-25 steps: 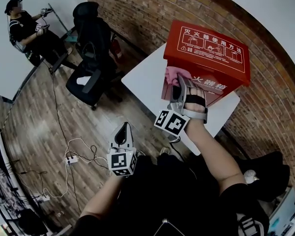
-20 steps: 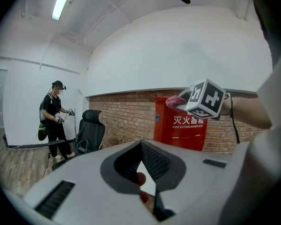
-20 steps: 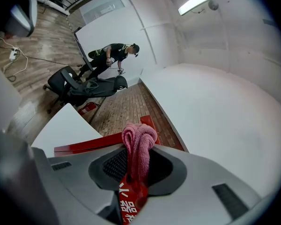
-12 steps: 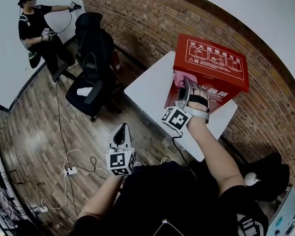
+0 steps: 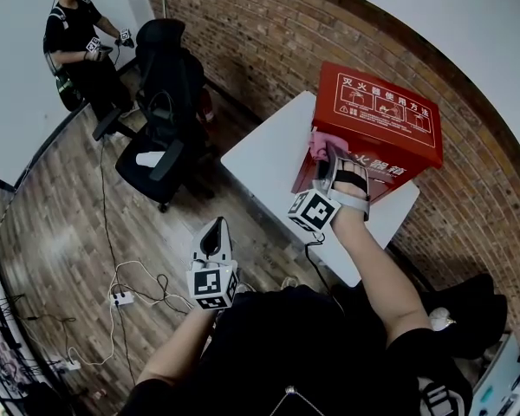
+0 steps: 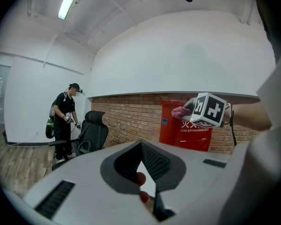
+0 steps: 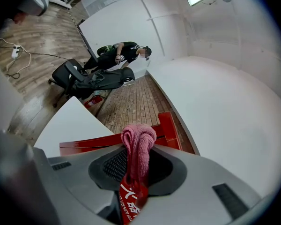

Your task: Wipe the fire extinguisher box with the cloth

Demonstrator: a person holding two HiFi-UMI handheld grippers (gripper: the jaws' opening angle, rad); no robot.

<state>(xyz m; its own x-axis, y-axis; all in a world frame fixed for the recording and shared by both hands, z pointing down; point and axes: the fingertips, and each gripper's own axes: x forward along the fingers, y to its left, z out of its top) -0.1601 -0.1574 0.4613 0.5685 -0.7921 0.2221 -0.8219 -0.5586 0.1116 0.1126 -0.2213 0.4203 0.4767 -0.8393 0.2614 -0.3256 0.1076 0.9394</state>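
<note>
The cloth, a pink bunch, is pressed on the red fire extinguisher box high on its front face, just under the lid. Against the earlier frames it seems to have slid a little toward the box's left front corner. I judge that a short wiping stroke is under way and that most of the front is still to be covered.

The right tongs are clamped on the cloth, which stands up between them in the right gripper view. They stay at the box front as before.

The box stands on the white tabletop, against the brick wall.

The left tongs are closed on nothing, well apart from the box, and have not moved.

Far left of the box, the person beside the black chair now stands upright.
</note>
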